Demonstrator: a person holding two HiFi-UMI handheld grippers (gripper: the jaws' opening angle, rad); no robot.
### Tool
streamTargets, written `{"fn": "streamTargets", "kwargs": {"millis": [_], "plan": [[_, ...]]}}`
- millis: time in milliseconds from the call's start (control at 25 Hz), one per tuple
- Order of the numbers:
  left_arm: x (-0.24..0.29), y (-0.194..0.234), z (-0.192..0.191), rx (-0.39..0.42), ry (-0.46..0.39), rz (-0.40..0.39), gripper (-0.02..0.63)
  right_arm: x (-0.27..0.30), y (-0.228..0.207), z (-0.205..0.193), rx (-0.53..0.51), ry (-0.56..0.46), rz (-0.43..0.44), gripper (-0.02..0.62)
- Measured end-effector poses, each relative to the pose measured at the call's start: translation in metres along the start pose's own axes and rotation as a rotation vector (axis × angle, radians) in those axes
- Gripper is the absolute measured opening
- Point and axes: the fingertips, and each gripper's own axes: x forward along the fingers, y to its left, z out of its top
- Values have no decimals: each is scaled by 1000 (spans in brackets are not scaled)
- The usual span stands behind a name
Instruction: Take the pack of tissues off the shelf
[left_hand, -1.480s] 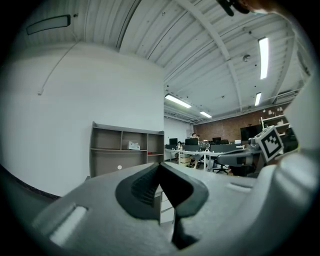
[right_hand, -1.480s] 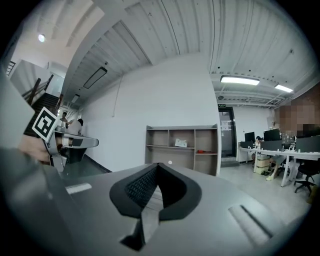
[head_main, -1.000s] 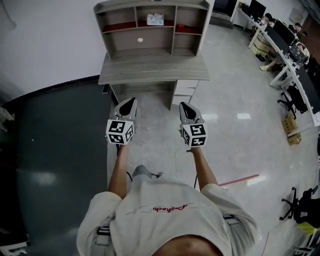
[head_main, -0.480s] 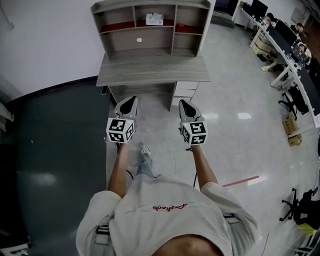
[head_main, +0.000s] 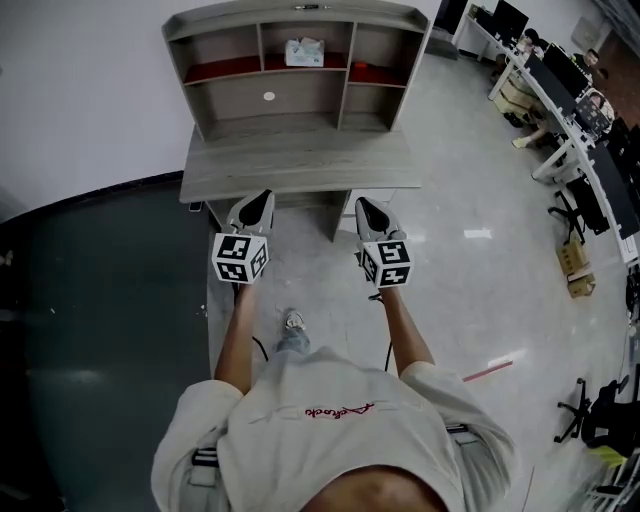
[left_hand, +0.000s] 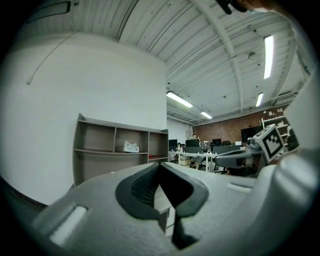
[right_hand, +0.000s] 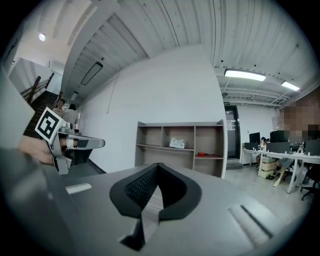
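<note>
The pack of tissues (head_main: 303, 52) is a pale packet in the middle upper compartment of the grey shelf unit (head_main: 225, 100) on a desk; it also shows small in the left gripper view (left_hand: 131, 147) and the right gripper view (right_hand: 177, 143). My left gripper (head_main: 263, 197) and right gripper (head_main: 363, 203) are held side by side in front of the desk's near edge, well short of the shelf. Both point toward it. The left gripper's (left_hand: 159, 165) jaws meet with nothing between them, and so do the right gripper's (right_hand: 159, 165).
The desk top (head_main: 300, 160) lies below the shelf compartments, with drawers under its right side. A red item (head_main: 362, 72) lies in the right compartment. Office desks with monitors and seated people (head_main: 560, 80) line the right side. Dark floor matting (head_main: 100, 300) lies to the left.
The desk and shelf unit have come closer and sit lower and larger in the head view as the person steps forward. Both grippers keep their pose and stay shut.
</note>
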Motion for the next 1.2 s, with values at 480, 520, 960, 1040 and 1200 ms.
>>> {"fn": "streamTargets", "kwargs": {"millis": [480,520,960,1040,1200], "plan": [[98,96,19,-9,-13,-36,2,131,-23,32,-14,-10,-29,6],[102,102,18,-10,-11,-37,2,139,-24,32,-14,-10,-29,6],[138,165,17,-2,-11,-40,2,214,-21,38,-11,-18,-33,6],[141,172,17,-3,-9,-43,2,220,-19,37,-10,-15,-37,6],[150,175,13,-11,0,-62,2,224,-19,31,-8,6,-48,6]]}}
